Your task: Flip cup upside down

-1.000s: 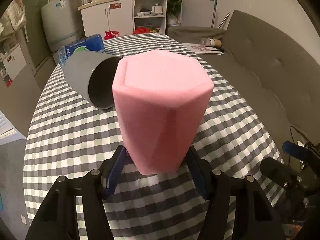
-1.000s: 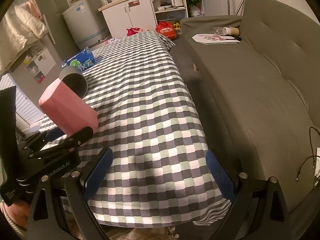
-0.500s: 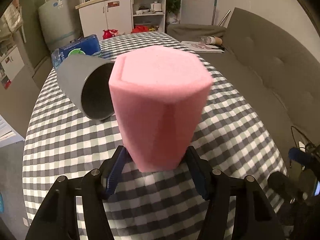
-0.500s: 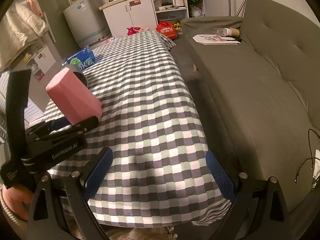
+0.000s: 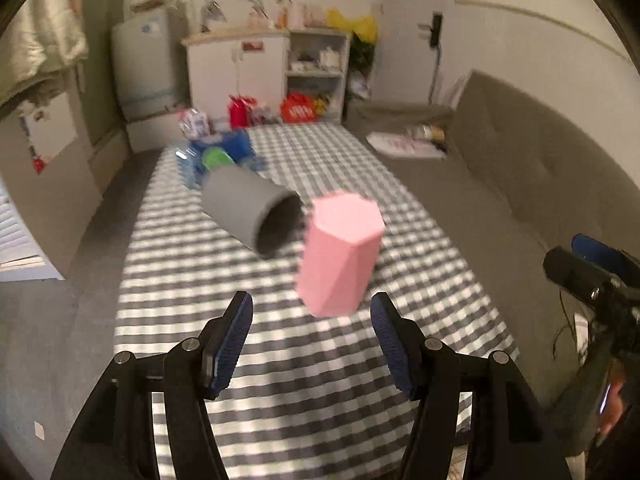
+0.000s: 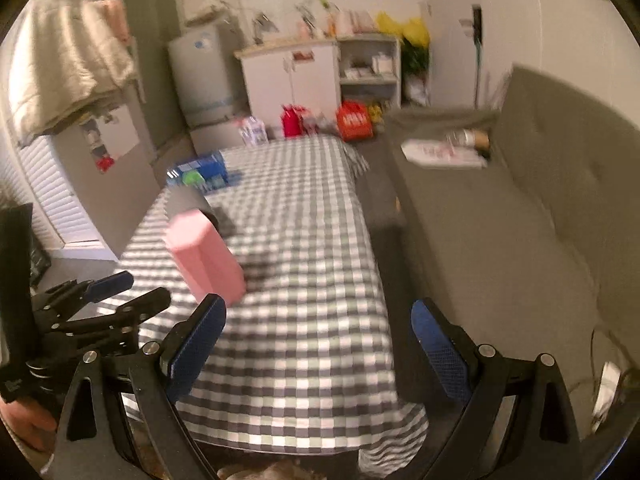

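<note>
Left gripper (image 5: 311,334) is seen spread and apart from the pink cup (image 5: 339,254), which is set base-up on the checked table (image 5: 320,380), so the flip is judged done.

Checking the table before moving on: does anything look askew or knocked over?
Yes: the grey cylindrical cup lies on its side on the checked tablecloth, mouth toward the pink faceted cup, which stands base-up.

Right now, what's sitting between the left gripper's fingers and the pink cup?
Nothing: in the left wrist view only bare checkered tablecloth lies between the open left gripper and the pink cup, which stands base-up just ahead.
</note>
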The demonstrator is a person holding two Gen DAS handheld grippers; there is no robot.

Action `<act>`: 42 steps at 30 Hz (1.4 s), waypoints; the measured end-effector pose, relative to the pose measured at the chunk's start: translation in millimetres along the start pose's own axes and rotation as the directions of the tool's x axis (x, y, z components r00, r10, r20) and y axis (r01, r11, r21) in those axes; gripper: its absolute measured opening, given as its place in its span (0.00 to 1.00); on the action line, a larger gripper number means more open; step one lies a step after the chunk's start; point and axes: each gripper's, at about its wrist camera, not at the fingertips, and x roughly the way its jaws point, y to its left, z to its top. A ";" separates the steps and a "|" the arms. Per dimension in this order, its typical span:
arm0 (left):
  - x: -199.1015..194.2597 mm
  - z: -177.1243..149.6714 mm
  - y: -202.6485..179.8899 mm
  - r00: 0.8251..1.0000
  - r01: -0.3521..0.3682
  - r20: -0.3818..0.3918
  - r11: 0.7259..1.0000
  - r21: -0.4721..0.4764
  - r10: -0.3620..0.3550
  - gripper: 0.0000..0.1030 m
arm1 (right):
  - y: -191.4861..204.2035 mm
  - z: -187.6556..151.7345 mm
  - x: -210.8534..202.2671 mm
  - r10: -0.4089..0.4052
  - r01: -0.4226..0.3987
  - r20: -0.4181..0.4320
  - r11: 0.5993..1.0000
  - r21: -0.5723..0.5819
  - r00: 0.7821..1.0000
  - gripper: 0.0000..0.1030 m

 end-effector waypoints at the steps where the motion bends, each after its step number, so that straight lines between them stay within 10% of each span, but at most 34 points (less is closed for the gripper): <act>1: -11.2 -0.4 4.1 1.000 -0.010 0.029 1.000 -0.017 0.011 0.62 | 2.2 3.0 -7.2 0.004 -0.004 0.024 1.000 -0.014 1.000 0.92; 13: -64.3 -34.7 26.1 0.957 -0.105 0.267 0.993 -0.061 0.118 0.77 | 46.9 -35.3 -20.0 0.056 -0.045 0.169 0.997 -0.070 0.984 0.92; 23: -66.5 -54.1 24.4 0.950 -0.140 0.273 0.988 -0.060 0.151 0.99 | 54.5 -60.4 -3.6 0.020 -0.010 0.172 0.998 -0.059 0.985 1.00; 42: -75.6 -64.8 31.1 0.934 -0.169 0.304 0.982 -0.083 0.186 1.00 | 54.5 -62.3 -8.2 0.033 -0.024 0.196 0.999 -0.049 0.980 1.00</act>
